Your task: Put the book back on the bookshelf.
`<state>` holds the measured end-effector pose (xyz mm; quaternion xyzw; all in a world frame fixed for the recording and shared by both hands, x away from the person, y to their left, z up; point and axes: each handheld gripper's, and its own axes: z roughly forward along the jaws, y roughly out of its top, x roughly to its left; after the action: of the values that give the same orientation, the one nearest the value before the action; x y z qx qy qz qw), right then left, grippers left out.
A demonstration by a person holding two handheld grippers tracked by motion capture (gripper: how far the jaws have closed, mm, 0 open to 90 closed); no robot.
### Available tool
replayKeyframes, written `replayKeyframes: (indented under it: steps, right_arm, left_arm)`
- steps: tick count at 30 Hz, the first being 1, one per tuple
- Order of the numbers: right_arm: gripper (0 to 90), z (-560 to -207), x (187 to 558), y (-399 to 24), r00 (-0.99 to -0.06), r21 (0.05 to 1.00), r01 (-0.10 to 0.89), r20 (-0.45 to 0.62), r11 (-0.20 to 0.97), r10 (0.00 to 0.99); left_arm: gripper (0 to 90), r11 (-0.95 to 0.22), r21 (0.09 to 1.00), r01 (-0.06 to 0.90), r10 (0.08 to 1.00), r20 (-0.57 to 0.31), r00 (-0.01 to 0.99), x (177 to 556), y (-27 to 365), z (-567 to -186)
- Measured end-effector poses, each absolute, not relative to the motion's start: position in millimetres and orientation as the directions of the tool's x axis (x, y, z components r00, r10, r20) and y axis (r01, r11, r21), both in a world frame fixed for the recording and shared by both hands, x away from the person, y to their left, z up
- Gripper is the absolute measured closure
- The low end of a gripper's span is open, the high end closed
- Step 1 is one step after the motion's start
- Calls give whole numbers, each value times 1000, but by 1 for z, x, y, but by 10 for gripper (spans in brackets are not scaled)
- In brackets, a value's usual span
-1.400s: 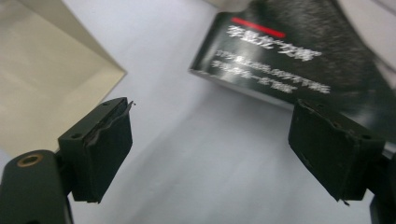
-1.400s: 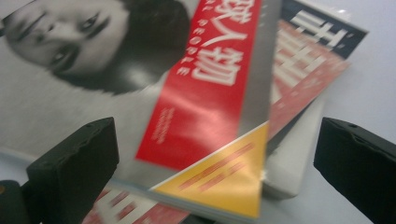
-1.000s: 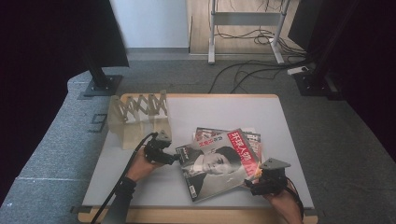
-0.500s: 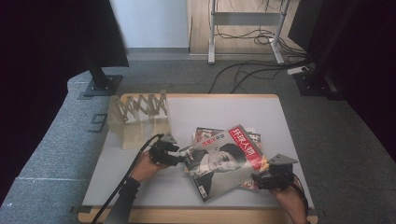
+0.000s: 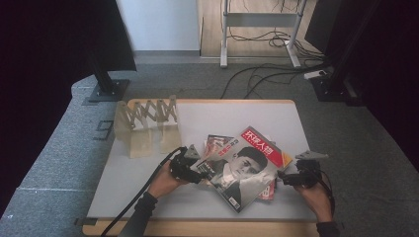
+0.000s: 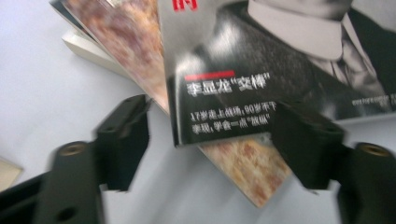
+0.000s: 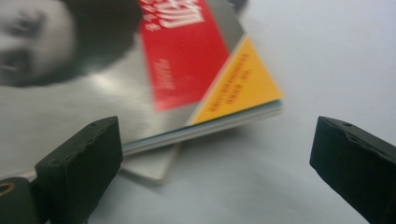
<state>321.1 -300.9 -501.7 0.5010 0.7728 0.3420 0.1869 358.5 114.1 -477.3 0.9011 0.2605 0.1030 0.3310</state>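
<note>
A top magazine (image 5: 242, 168) with a portrait cover and a red title block lies askew on a small stack of other magazines (image 5: 217, 143) on the white table (image 5: 143, 192). My left gripper (image 5: 200, 173) is at its left edge. In the left gripper view the top magazine's (image 6: 261, 56) corner sits between the jaws of my left gripper (image 6: 212, 140); they have just been opening, and the left jaw stands apart from the paper. My right gripper (image 5: 284, 177) is at the right edge, wide open (image 7: 215, 154), with the yellow corner of the top magazine (image 7: 93, 93) between its jaws, untouched.
A folding wooden accordion rack (image 5: 148, 123) stands at the table's back left. A patterned magazine (image 6: 135, 60) sticks out under the top one. Monitor stands, cables and grey carpet surround the table. Bare white surface lies left of the stack and along the front edge.
Both hands have shifted to the right. The top magazine has swung on the stack, its near corner moving right. The left jaws stand wider than half a second ago.
</note>
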Motion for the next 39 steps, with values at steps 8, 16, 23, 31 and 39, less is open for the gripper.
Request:
replayKeyframes:
  steps: [8,16,23,31,39]
  right_arm:
    - [0,-514,316,-289,-448,677,706,196,210,872]
    - [24,-524,340,-295,-403,655,753,382,65,832]
    - [522,-499,345,-285,-374,705,703,254,95,892]
    - [820,-464,346,-275,-465,754,619,124,221,877]
    - [857,-412,341,-259,-573,833,474,45,286,818]
  left_arm:
    - [143,-619,652,437,568,-11,823,375,104,-489]
    - [135,-596,665,450,560,-59,827,380,104,-493]
    - [138,-610,641,466,558,-70,827,380,103,-490]
    - [179,-659,621,424,486,-79,870,381,102,-481]
    - [257,-659,642,392,434,-101,895,391,92,-461]
